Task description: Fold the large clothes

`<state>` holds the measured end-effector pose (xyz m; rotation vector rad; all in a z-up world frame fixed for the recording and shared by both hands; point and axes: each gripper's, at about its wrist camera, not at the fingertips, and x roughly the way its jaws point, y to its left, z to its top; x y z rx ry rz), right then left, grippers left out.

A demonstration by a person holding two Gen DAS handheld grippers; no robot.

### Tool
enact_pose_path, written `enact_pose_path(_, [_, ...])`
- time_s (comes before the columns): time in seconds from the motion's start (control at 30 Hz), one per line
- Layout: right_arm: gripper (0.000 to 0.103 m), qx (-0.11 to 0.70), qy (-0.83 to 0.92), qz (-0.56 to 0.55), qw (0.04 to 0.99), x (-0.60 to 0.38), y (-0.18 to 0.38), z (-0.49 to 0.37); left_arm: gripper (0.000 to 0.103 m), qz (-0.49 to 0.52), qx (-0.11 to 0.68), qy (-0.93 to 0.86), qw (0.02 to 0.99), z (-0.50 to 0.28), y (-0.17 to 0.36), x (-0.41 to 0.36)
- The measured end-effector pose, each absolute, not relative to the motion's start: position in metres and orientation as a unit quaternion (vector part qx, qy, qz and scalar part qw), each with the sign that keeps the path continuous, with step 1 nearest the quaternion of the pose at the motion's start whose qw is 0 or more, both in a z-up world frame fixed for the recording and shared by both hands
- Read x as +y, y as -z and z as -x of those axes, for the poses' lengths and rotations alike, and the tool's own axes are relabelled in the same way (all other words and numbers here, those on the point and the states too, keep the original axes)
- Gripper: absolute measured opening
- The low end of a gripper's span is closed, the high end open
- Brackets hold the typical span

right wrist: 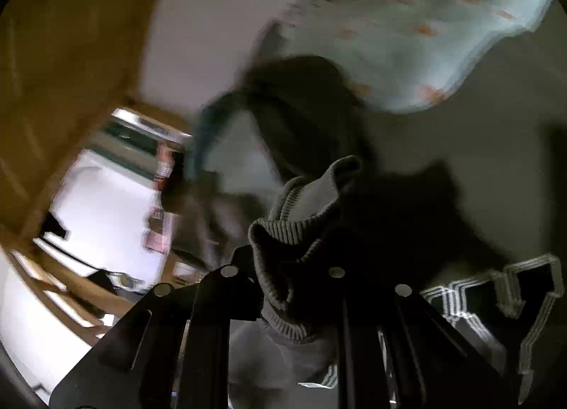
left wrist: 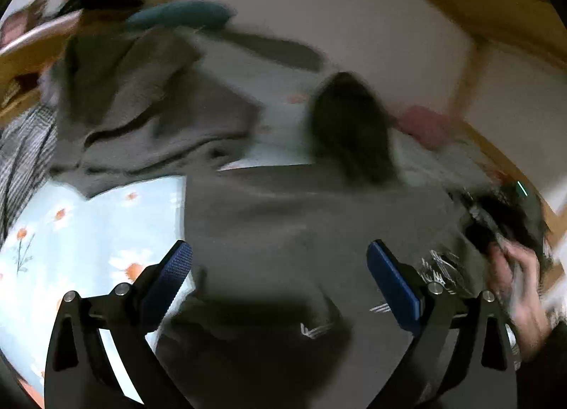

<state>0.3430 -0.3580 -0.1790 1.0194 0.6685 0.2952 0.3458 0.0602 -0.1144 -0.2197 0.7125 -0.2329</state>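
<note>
Both views blurred. My left hand-held gripper [left wrist: 280,278] hangs released over the grey sweatshirt [left wrist: 283,217], blue pads [left wrist: 389,281] spread wide, nothing between them.

The sweatshirt lies spread on the bed, over a pale blue floral sheet [left wrist: 81,225] that shows bare at near left. White line print [left wrist: 439,267] on the cloth, just right of my right-hand pad. One bunched part of the grey cloth lies heaped at far left [left wrist: 141,108]. A dark shape [left wrist: 351,125] stands at centre, beyond the spread cloth; too blurred to name. Something pink [left wrist: 425,125] to its right. A teal thing [left wrist: 180,16] at far left, near the pale wall [left wrist: 354,19].

At the right edge of the left view, my right hand [left wrist: 514,278] wrapped round its tool.

My right hand-held gripper [right wrist: 294,267] is clenched on the sweatshirt's ribbed cuff [right wrist: 290,228]; the ribbed edge bunches up between the black fingers and folds over above them. Grey cloth and the white print [right wrist: 478,295] to its right, floral sheet [right wrist: 407,37] at far right, wooden frame [right wrist: 53,72] at left.
</note>
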Motion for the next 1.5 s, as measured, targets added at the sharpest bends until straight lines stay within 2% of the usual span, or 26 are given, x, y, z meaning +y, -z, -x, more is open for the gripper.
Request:
enact_pose_path(0.07, [0.021,0.339,-0.122,-0.472,0.805,-0.363,0.199,-0.337,0.097,0.127,0.379,0.106,0.91,-0.369,0.133,0.068])
enact_pose_path(0.1, [0.027,0.347,-0.111,-0.47,0.804,-0.361,0.203,-0.337,0.097,0.128,0.403,0.102,0.9,-0.385,0.144,0.069])
enact_pose_path(0.17, [0.087,0.35,-0.079,-0.465,0.809,-0.364,0.21,-0.331,0.097,0.104,0.438,0.091,0.888,-0.41,0.167,0.061])
enact_pose_path(0.23, [0.092,0.322,-0.061,-0.453,0.829,-0.36,0.203,-0.323,0.097,0.045,0.465,0.063,0.882,-0.422,0.193,0.048])
enact_pose_path(0.3, [0.095,0.316,0.011,-0.38,0.869,-0.354,0.177,-0.314,0.098,0.009,0.442,0.056,0.895,-0.417,0.203,0.043])
enact_pose_path(0.33, [0.1,0.305,0.043,-0.328,0.893,-0.344,0.159,-0.308,0.098,0.013,0.437,0.053,0.898,-0.415,0.203,0.044])
enact_pose_path(0.43, [0.1,0.296,0.058,-0.198,0.933,-0.311,0.13,-0.311,0.098,0.014,0.433,0.051,0.9,-0.417,0.206,0.045])
enact_pose_path(0.47, [0.1,0.32,0.044,-0.138,0.936,-0.285,0.127,-0.322,0.099,0.01,0.429,0.048,0.902,-0.417,0.207,0.045])
enact_pose_path(0.57, [0.1,0.367,0.03,-0.05,0.929,-0.234,0.143,-0.347,0.099,0.005,0.422,0.045,0.905,-0.417,0.207,0.045])
enact_pose_path(0.7, [0.1,0.483,0.054,-0.043,0.873,-0.222,0.209,-0.371,0.099,0.004,0.42,0.044,0.906,-0.411,0.203,0.043])
enact_pose_path(1.03, [0.1,0.44,0.011,0.021,0.898,-0.233,0.197,-0.325,0.099,-0.003,0.417,0.039,0.908,-0.41,0.204,0.041])
enact_pose_path(1.1, [0.099,0.456,0.009,0.035,0.889,-0.232,0.205,-0.329,0.099,-0.002,0.423,0.038,0.905,-0.41,0.202,0.041])
enact_pose_path(1.33, [0.1,0.437,-0.012,0.017,0.899,-0.233,0.214,-0.33,0.098,0.068,0.382,0.07,0.919,-0.399,0.147,0.007])
enact_pose_path(1.5, [0.1,0.439,-0.017,0.012,0.898,-0.234,0.215,-0.332,0.098,-0.021,0.397,0.009,0.917,-0.416,0.175,-0.032])
